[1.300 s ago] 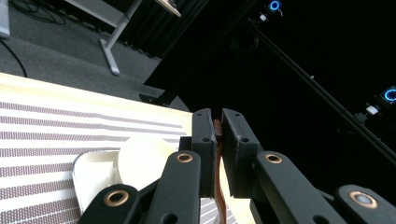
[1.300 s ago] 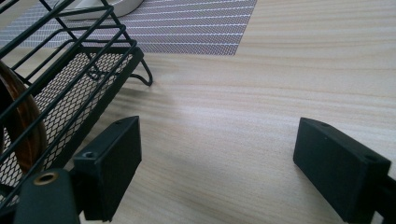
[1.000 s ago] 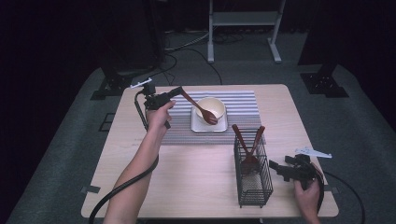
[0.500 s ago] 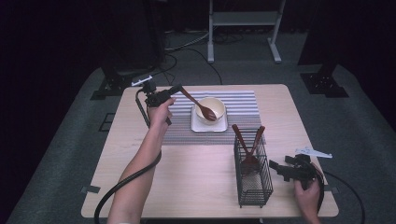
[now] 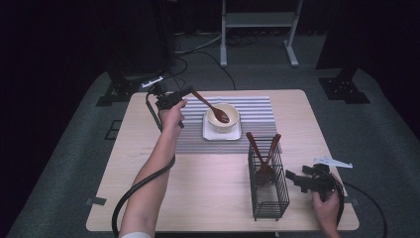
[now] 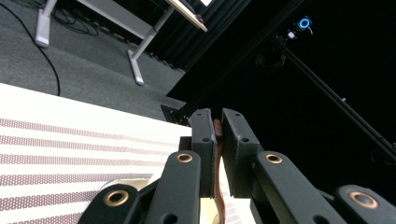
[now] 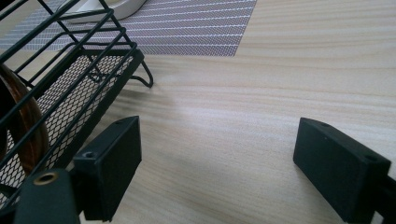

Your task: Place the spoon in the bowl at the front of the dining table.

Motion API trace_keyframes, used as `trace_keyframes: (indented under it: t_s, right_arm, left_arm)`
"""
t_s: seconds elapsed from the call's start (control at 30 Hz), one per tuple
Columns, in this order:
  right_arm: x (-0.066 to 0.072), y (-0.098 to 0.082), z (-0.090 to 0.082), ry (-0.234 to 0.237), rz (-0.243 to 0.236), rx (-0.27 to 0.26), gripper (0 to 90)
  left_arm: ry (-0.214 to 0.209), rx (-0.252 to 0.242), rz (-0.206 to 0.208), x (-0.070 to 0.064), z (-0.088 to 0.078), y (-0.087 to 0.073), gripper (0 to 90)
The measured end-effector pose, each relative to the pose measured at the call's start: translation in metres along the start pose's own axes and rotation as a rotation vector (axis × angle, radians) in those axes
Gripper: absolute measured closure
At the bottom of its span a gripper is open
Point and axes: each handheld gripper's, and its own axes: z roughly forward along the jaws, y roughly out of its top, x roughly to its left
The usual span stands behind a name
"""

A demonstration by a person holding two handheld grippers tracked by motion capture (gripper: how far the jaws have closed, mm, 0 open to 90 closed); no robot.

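Left gripper (image 5: 185,92) clenched on wooden spoon (image 5: 210,106), tilted to lower it into bowl (image 5: 223,117) near far edge; right gripper (image 5: 293,177) released, idle.

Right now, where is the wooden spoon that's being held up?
In the high view, the wooden spoon is at the table's far left-centre, clamped by the left gripper, its head over the cream bowl on the striped mat.

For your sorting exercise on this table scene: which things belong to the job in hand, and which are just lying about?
In the job:
- wooden spoon clamped in the left tongs
- bowl under the spoon's head
- white plate beneath the bowl

Lying about:
- wire basket with other wooden utensils
- striped mat
- right tongs, open, resting on the table
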Motion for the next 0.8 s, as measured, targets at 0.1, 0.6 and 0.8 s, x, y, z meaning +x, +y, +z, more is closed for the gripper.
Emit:
trace_keyframes:
  t_s: [0.1, 0.6, 0.8]
  right_arm:
    - [0.0, 0.0, 0.0, 0.001, 0.0, 0.0, 14.1]
    - [0.0, 0.0, 0.0, 0.005, 0.004, -0.001, 14.0]
    - [-0.001, 0.0, 0.0, 0.005, 0.005, -0.001, 14.1]
  left_arm:
    - [0.007, 0.008, 0.007, 0.0, 0.004, 0.0, 83.9]
    - [0.05, 0.005, 0.001, 0.012, 0.015, -0.003, 83.9]
    - [0.06, -0.004, -0.005, 0.017, 0.016, -0.003, 83.9]
